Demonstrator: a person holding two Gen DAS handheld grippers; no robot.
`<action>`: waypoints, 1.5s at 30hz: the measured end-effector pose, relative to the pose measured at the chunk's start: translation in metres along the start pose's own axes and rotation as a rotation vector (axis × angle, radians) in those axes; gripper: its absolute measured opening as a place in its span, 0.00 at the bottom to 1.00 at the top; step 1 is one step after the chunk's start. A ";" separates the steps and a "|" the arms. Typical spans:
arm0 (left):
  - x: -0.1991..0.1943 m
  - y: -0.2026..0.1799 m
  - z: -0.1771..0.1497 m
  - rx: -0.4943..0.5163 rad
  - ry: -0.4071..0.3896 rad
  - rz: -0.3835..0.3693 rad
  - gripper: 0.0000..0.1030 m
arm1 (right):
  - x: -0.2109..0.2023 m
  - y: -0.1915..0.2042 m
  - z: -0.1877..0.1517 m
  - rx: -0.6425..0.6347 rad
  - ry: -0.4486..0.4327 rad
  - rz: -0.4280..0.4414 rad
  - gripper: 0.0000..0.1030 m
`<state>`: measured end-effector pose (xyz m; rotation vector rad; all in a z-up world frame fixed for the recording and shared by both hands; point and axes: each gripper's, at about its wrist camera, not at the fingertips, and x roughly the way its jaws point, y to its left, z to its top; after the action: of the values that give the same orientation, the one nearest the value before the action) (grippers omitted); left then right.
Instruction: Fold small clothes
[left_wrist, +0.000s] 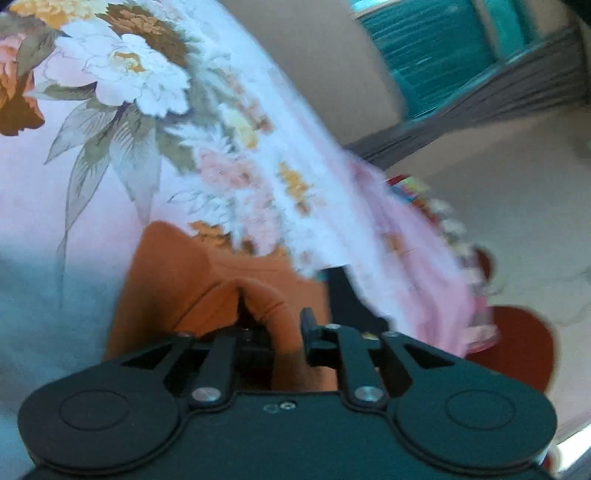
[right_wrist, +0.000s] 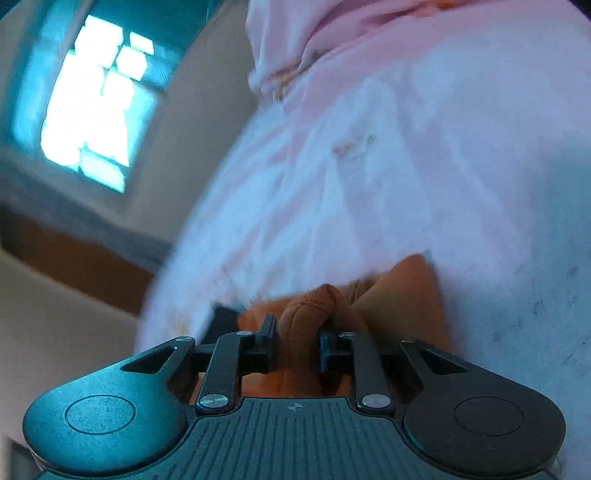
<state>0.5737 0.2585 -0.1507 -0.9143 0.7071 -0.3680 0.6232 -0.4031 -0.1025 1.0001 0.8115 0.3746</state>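
Both hand-held grippers clamped on orange cloth over floral sheet.
Left hand-held gripper (left_wrist: 286, 339) pinches a fold of the orange cloth (left_wrist: 177, 273); right hand-held gripper (right_wrist: 297, 347) has a bunched fold of the cloth squeezed between its jaws. The cloth lies on the pink floral sheet (left_wrist: 110, 110). Frames motion-blurred.

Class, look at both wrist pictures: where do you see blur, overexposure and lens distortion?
Left wrist view: the flowered bedsheet is fairly sharp upper left, smeared toward its right edge; walls bend with the fisheye. Right wrist view: the window is blown out to white-blue, the sheet is streaked with motion blur; the orange cloth in the right tool stays sharper.
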 end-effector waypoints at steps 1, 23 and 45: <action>-0.005 0.002 0.000 0.002 -0.016 -0.007 0.18 | -0.003 -0.009 0.001 0.038 -0.007 0.039 0.23; -0.056 -0.035 0.034 0.358 -0.093 0.191 0.68 | -0.040 0.035 -0.013 -0.514 -0.085 -0.089 0.77; 0.001 -0.063 0.035 0.598 -0.132 0.034 0.09 | -0.005 0.069 -0.022 -0.741 -0.146 0.010 0.09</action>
<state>0.5986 0.2427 -0.0853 -0.3547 0.4487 -0.4521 0.6090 -0.3581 -0.0477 0.3315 0.4693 0.5513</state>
